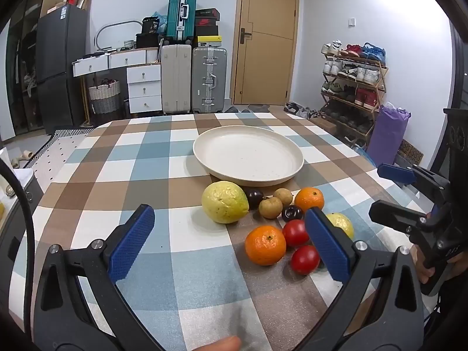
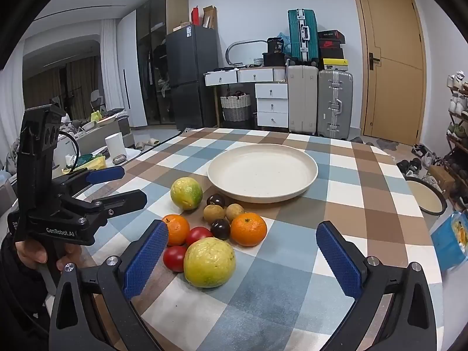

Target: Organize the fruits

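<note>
Ahead of both grippers, the fruits sit clustered on the checked tablecloth, the empty plate beyond them. Left gripper and right gripper both hover spread wide, holding nothing; the nearest yellow-green fruit, perhaps a guava, lies between the right fingers.

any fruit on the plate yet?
No. The plate holds nothing, and the fruit, such as the near orange, lies on the tablecloth in front of it.

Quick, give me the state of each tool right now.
Left tool: open, holding nothing, above the table near the fruits.
Right tool: open, holding nothing, the large yellow-green fruit lying between its fingers.
</note>
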Motion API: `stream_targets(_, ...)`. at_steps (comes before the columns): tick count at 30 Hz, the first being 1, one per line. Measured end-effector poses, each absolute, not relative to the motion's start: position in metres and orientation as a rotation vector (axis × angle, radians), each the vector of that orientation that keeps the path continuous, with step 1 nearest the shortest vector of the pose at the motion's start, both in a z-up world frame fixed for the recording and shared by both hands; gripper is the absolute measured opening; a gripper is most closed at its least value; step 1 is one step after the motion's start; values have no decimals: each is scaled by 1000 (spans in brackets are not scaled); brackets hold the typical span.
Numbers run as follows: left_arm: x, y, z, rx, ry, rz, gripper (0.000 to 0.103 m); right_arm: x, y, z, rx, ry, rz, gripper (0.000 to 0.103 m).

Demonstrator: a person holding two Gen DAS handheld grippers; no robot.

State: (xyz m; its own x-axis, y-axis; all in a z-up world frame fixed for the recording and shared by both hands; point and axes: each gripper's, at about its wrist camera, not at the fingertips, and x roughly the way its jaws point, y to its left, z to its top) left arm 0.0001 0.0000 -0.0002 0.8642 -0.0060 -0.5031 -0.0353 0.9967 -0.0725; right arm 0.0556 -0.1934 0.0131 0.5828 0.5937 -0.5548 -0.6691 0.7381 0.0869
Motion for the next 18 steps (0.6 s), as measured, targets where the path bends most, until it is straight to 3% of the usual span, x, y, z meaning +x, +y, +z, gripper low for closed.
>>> stream_targets(18,0,0,0,-80,529,17,102,54,-192,12,-140,591,745,103)
